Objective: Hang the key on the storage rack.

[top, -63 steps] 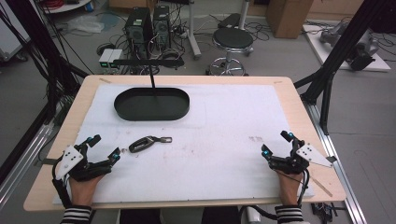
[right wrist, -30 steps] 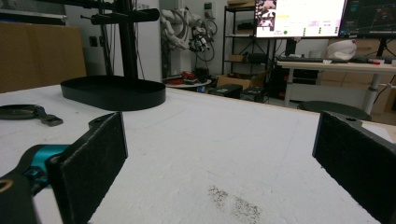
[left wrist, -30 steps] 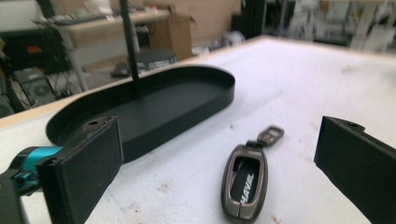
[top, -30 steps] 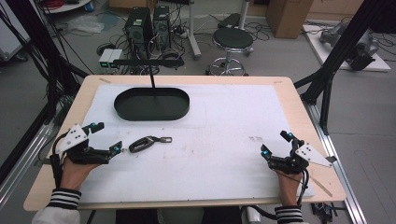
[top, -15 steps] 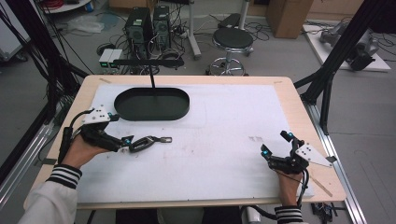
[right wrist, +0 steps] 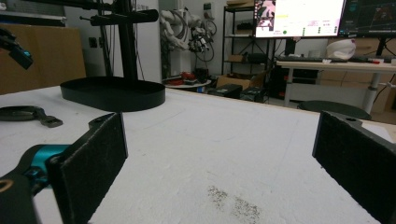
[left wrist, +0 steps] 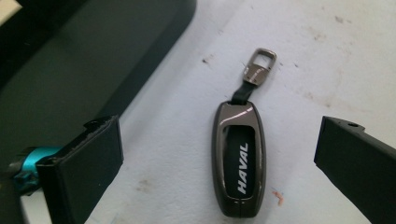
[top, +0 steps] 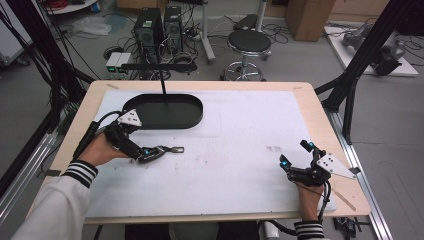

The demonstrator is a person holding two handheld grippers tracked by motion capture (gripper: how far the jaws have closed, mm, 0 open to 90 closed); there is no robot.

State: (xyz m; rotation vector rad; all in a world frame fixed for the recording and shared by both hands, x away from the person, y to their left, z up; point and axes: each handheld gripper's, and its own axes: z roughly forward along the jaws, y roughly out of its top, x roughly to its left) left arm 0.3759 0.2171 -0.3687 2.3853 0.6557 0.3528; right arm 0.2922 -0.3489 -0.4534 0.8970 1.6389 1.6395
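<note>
A black oval stand base [top: 165, 111] is sitting on the white mat [top: 240, 145], its thin post [top: 161, 80] rising from the base's middle.

The person's left hand [top: 100, 150] is reaching forward and inward from a striped-cuffed sleeve, holding the left hand-held gripper [top: 145, 154] tipped downward with its jaws spread wide apart. The right hand [top: 307, 196] is resting near the person's own edge, holding the right hand-held gripper [top: 295, 155] low and level, its jaws also standing wide apart.
</note>
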